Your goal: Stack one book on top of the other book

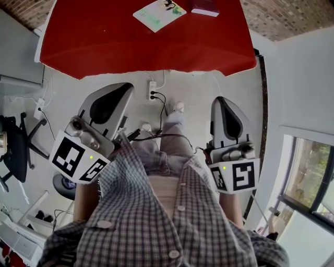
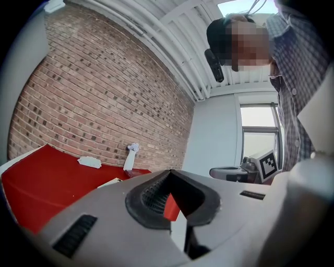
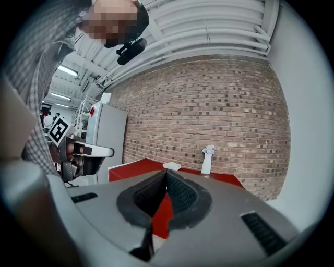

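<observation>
From where I stand, none of the stacking is done yet. The two books lie flat and apart at the far end of the red surface (image 1: 130, 47). One is a pale book (image 1: 159, 13) with a greenish cover, lying at a slant. The other is a dark red book (image 1: 204, 7) near it on the right, partly cut off by the top edge of the head view. Neither rests on the other.

The person stands back from the surface, with bare floor showing before its near edge. The left tongs (image 1: 121, 88) are clenched on nothing, held close to the body and aimed toward the surface. The right tongs (image 1: 221, 101) are likewise clenched and empty. Both are well apart from the books.

I'd judge the whole job is left: step in, reach, unclench, take one book, lift it and set it squarely on the other.
</observation>
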Available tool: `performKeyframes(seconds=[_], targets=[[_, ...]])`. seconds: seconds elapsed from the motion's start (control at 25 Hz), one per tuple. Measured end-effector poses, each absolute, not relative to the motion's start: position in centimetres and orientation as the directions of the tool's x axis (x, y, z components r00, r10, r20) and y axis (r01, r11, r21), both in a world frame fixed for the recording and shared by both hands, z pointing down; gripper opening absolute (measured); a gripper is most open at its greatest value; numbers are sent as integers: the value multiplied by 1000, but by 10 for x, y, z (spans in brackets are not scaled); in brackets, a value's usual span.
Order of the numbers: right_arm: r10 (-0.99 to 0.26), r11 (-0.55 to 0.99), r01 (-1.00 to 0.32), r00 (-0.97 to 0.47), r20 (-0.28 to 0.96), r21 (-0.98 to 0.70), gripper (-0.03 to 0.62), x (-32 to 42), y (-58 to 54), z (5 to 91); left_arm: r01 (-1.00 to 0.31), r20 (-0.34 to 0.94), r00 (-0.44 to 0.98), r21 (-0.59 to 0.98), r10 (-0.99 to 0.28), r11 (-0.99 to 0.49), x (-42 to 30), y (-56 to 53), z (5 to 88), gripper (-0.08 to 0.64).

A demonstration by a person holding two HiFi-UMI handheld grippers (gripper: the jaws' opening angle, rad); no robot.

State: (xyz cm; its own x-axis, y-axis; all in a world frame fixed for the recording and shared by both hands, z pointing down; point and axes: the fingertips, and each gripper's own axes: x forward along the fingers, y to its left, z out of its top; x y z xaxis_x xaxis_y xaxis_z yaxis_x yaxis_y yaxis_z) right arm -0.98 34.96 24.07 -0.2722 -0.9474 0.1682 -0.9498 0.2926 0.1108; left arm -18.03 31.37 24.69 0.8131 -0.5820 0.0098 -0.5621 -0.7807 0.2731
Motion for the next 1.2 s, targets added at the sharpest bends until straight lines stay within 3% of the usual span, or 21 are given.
performKeyframes(seconds=[0.44,1.2], targets=[[-934,337,-936,-319,160,103,8,7,322,243,-599,17,786,267,-618,-755,-164,293,242,8],[-879,467,-881,-452,153,81,7,104,210,245,-685,46,715,242,-698,-687,-58,208,235,8]])
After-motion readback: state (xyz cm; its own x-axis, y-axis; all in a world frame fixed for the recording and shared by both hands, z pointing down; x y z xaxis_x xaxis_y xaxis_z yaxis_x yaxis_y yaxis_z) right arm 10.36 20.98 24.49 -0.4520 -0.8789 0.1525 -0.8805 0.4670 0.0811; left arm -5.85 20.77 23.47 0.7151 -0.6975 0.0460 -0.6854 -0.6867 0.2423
